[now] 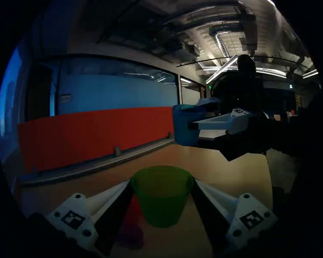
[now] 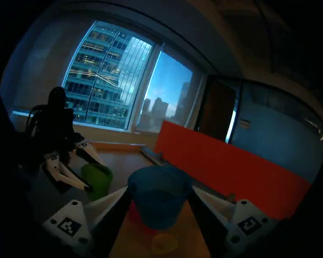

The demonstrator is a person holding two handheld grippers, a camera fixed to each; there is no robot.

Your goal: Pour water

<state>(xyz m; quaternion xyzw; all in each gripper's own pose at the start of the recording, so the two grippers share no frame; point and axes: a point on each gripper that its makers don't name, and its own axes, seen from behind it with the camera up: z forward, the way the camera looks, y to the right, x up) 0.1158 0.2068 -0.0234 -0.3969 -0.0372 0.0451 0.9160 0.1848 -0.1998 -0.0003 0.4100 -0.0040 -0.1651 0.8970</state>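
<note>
green cup (image 1: 162,202) right up front, pinched between left gripper (image 1: 162,184) fingers, upright over wooden table (image 1: 234,167). blue cup (image 2: 159,200) clamped same way in right gripper (image 2: 159,189), hanging a bit higher near green one. room pretty dim: red panel (image 1: 97,133) along table's far edge, glass wall (image 1: 118,86) above it, big window (image 2: 105,86) with towers outside, ceiling light strips (image 1: 224,66) overhead. small yellow cup (image 2: 163,243) on table below blue cup. too dark to tell what's in either cup.

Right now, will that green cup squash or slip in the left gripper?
The green cup looks like thin plastic, so it is probably light and may flex under the left gripper. Its smooth, tapered walls could let it shift in the grip. I can't see whether it holds water.
</note>
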